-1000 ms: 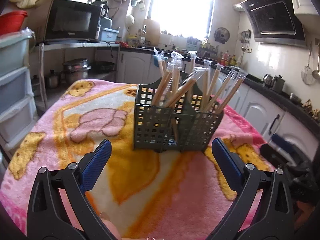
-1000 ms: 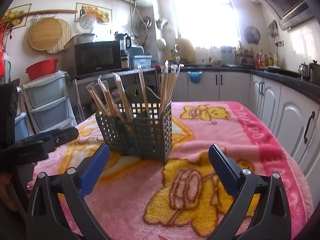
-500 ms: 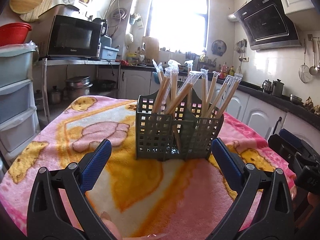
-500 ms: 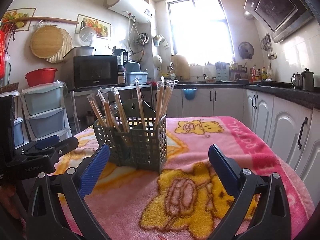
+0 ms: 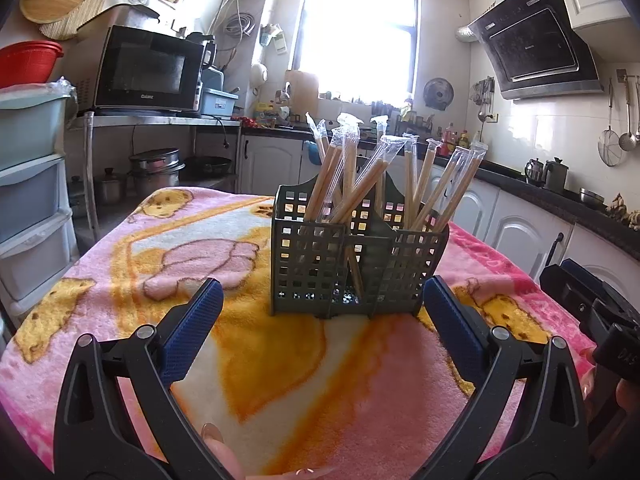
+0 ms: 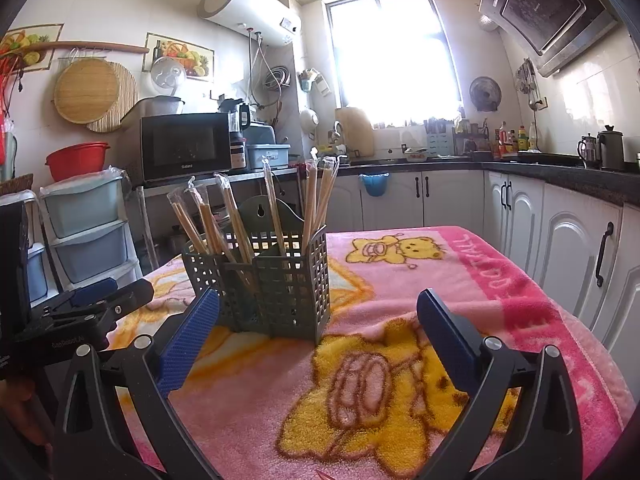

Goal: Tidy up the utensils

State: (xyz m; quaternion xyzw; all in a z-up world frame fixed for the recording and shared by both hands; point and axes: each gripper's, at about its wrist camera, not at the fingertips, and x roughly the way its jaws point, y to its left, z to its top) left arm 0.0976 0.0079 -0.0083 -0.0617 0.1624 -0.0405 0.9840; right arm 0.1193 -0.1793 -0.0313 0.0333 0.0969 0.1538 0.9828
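We record one dark green utensil caddy (image 5: 356, 264) standing upright on the blanket-covered tabletop (image 5: 280, 360), holding wrapped chopsticks (image 5: 348, 176); we count roughly ten, overlap preventing an exact figure. Two grippers are present: the left gripper (image 5: 320, 324) and right gripper (image 6: 316, 328) both spread wide, grasping nothing, apart from the caddy.

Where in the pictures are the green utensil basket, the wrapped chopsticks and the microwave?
green utensil basket (image 5: 308, 268): left wrist view, on its front grid wall.
wrapped chopsticks (image 5: 460, 184): left wrist view, on the shaft of a right-leaning pair.
microwave (image 6: 182, 146): right wrist view, on its dark door.
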